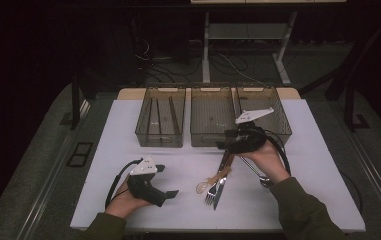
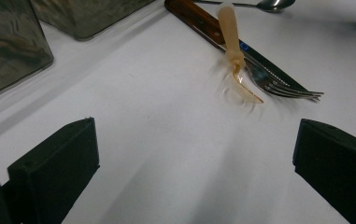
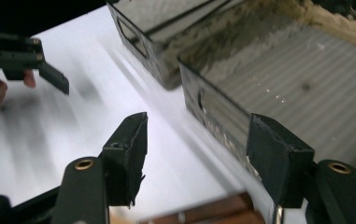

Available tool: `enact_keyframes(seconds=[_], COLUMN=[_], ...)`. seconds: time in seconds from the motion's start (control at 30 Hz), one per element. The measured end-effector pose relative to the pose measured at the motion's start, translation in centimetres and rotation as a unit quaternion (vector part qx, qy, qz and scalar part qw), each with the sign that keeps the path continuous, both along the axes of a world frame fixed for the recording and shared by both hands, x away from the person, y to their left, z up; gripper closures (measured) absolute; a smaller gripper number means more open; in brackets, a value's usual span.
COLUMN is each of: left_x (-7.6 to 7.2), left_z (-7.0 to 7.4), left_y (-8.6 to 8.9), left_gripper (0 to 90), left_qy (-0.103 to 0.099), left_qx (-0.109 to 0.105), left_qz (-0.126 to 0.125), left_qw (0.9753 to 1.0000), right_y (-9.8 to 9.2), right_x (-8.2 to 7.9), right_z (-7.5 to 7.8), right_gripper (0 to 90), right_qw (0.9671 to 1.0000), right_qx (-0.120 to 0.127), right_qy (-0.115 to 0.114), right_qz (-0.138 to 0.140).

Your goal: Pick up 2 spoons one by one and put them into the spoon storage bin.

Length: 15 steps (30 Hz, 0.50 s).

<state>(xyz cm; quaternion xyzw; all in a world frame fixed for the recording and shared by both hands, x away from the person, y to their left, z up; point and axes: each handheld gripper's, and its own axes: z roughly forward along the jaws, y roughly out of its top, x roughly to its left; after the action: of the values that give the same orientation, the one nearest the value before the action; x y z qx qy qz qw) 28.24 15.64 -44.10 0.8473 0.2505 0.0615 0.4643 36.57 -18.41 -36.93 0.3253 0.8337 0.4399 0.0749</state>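
The cutlery cluster is serving as the landmark: one steel fork [image 1: 209, 195], one wooden-handled knife [image 1: 221, 180], one translucent amber plastic spoon [image 1: 213, 180] and one steel spoon [image 1: 259, 175] are lying on the white table [image 1: 303, 165], four utensils in all. The amber spoon is resting across the knife, the fork is lying just beside the blade with its tines toward the person, and the steel spoon is lying to the right of the cluster, slightly apart. To the left of the cluster and nearer the person, the left gripper [image 1: 168, 181] is hovering over bare table with its jaws spread wide and gripping nothing; in the left gripper view the fork [image 2: 283, 86], knife [image 2: 203, 21] and amber spoon [image 2: 235, 56] are lying ahead of it. Directly beyond the cluster, the right gripper [image 1: 223, 145] is hanging above the knife's handle end, jaws parted and empty — the brown handle [image 3: 199, 215] is showing just below them in the right gripper view. Farther back, three smoky clear bins [image 1: 213, 142] are standing in a row, touching side by side; the left one has lengthwise dividers. As far as can be seen, all three are holding no cutlery. Judged from this, the sorting is at its start: nothing is binned yet, and all four utensils are waiting to be lifted — the knife looks likely to be first.
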Motion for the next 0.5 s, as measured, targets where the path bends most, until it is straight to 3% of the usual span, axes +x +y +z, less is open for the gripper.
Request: enact_keyframes(seconds=[0.23,0.5], left_x=[-0.1,-0.1], left_z=[0.0,0.0], left_y=[-0.1,0.0], left_gripper=[0.0,0.0], left_qy=[0.001,-0.001], left_qx=[0.000,0.002], left_qz=[0.006,0.007], left_qw=[1.0000,1.0000], right_y=[-2.8,-5.4], right_x=[-1.8,-3.7], right_z=[-1.3,-2.8], right_gripper=[40.9,53.4], right_qw=[0.9998,0.9990], right_qx=[-0.006,-0.023], right_qy=[0.015,0.033], right_qz=[-0.010,-0.019])
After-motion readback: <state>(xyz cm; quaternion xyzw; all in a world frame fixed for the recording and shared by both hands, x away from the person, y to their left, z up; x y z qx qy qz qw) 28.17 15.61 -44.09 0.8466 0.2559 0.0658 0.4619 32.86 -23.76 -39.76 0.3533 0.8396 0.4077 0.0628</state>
